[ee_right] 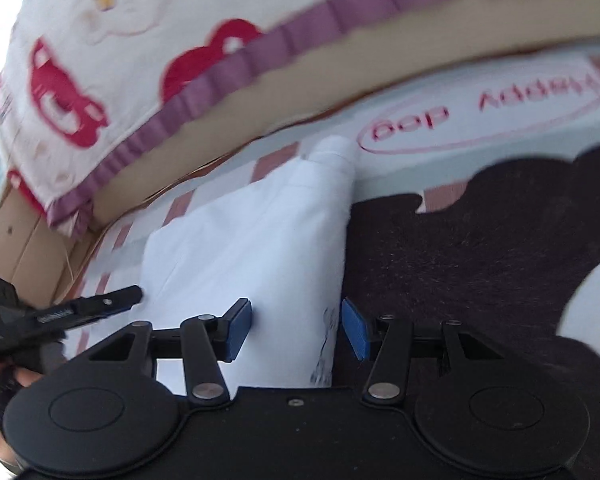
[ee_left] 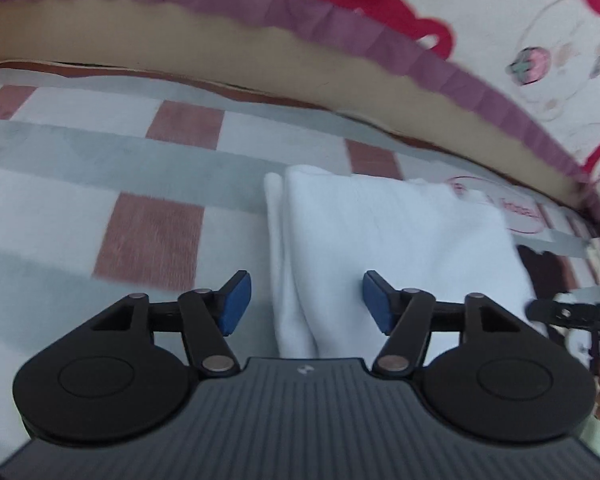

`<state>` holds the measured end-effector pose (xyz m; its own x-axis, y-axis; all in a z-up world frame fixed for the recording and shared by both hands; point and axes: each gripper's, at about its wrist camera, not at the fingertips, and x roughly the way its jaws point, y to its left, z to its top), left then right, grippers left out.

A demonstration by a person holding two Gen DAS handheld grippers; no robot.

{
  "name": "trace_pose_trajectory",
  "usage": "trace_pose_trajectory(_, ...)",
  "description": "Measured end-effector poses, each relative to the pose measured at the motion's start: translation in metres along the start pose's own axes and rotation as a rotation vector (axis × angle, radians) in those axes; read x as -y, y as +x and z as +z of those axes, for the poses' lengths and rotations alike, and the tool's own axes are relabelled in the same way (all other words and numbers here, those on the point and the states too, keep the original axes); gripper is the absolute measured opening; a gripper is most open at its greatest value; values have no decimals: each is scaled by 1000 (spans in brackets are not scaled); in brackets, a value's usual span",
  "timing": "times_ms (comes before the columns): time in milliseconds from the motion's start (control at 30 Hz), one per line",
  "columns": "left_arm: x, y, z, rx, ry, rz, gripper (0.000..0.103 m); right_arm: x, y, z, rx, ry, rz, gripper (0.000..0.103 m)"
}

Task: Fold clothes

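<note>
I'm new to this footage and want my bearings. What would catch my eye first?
The white folded garment lies on the checked blanket, straight ahead of both grippers. The left gripper and right gripper hover with jaws open, one at each edge of the garment. Behind runs a purple-frilled bedcover with red prints.

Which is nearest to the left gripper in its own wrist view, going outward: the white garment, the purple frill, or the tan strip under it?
From the left gripper:
1. White garment, folded, lying between and just past the open fingers.
2. Tan strip, farther back, beyond the checked blanket.
3. Purple frill, just above the tan strip, farthest.
</note>
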<state>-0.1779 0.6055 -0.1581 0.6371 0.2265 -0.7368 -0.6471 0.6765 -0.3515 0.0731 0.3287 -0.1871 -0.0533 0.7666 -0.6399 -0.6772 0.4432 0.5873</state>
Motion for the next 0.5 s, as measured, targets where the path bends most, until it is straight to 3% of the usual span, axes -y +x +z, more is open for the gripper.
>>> trace_pose_trajectory(67, -7, 14, 6, -1, -33, -37, 65, 2, 8, 5, 12, -16, -9, 57)
trace_pose_trajectory(133, -11, 20, 7, 16, -38, -62, 11, 2, 15, 12, 29, -44, -23, 58)
trace_pose_trajectory(267, 11, 13, 2, 55, 97, 31, 13, 1, 28, 24, 64, -100, -53, 54)
trace_pose_trajectory(300, 15, 12, 0, 63, 120, 48, 13, 1, 32, 28, 72, -114, -60, 49)
trace_pose_trajectory(333, 16, 13, -1, 70, 132, 55, 14, 1, 35, 31, 81, -128, -67, 36)
trace_pose_trajectory(367, 14, 13, -1, 74, 125, 59, 16, 1, 39, 34, 90, -142, -75, 27)
trace_pose_trajectory(500, -7, 1, 1, 82, 18, 63, 34, 1, 49, 45, 116, -182, -96, 28)
